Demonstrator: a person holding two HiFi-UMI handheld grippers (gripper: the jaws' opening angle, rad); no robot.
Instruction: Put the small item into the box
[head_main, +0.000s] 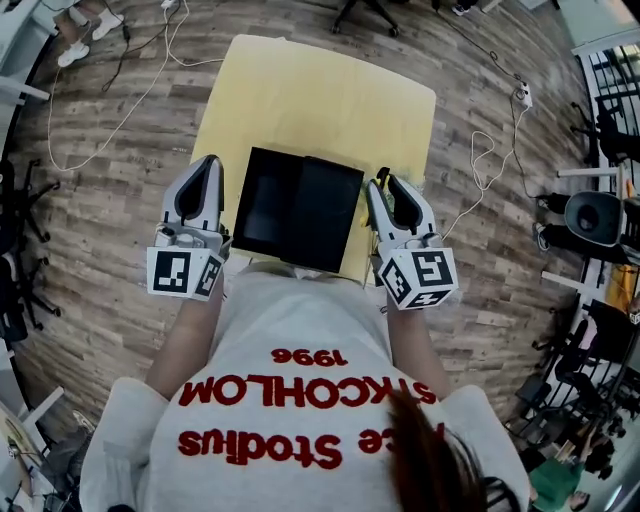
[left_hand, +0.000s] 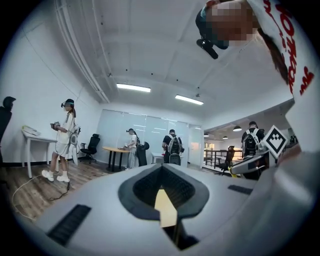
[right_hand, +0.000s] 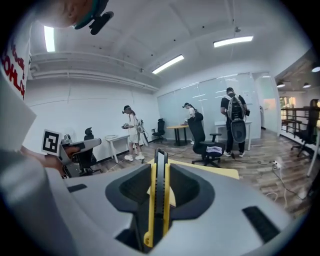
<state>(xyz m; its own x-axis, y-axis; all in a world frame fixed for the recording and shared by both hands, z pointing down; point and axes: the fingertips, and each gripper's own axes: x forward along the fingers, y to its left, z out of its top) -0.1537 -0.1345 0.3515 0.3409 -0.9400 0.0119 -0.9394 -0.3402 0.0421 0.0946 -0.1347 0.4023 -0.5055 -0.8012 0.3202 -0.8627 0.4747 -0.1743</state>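
Between right tongs (right_hand: 159, 164), indistinct black strip (right_hand: 159, 207)

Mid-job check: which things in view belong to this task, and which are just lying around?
Job:
- small item, thin, black and yellow, held in the right claw
- black box
- yellow table

Lying about:
- floor cable
- power strip
- office chair
- other people

This is an open-plan office. It has a wood-plank floor (head_main: 120, 200), ceiling strip lights (left_hand: 133, 88), glass partition walls (left_hand: 150, 131), wheeled office chairs (right_hand: 202, 140) and plain desks (left_hand: 116, 149). Cables (head_main: 480, 170) trail over the floor. Several people (left_hand: 64, 140) stand about, some wearing backpacks (right_hand: 235, 111).
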